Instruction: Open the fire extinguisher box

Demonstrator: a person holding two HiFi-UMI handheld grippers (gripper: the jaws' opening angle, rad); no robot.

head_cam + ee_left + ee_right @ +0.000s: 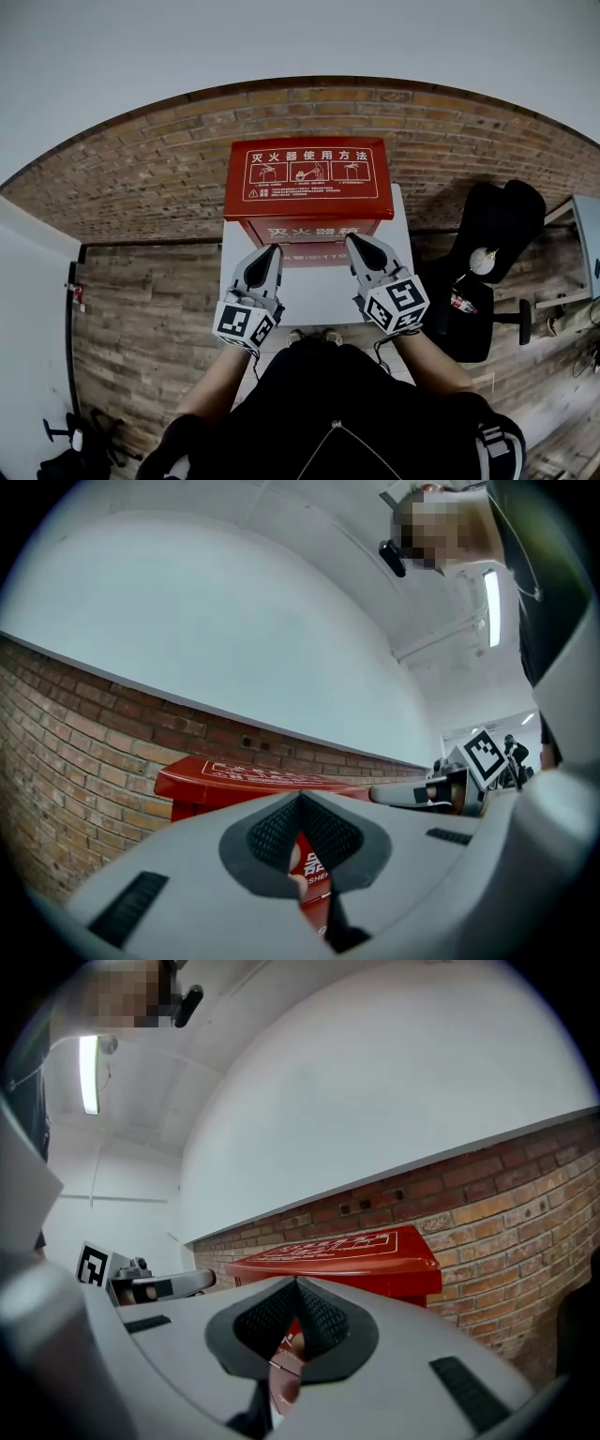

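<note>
The red fire extinguisher box (308,192) stands against the brick wall, lid down, white instructions printed on top. In the head view my left gripper (271,249) and right gripper (354,239) both point at its front face, just short of it, one on each side of the middle. Both are shut with nothing between the jaws. The left gripper view shows the box (244,782) ahead beyond the closed jaws, with the right gripper (380,795) at the right. The right gripper view shows the box (347,1258) ahead, with the left gripper (208,1280) at the left.
The box stands on a white platform (309,291) over a wood-plank floor. A black chair-like object (492,248) stands to the right, a pale table edge (586,239) farther right. The brick wall (141,159) runs behind the box.
</note>
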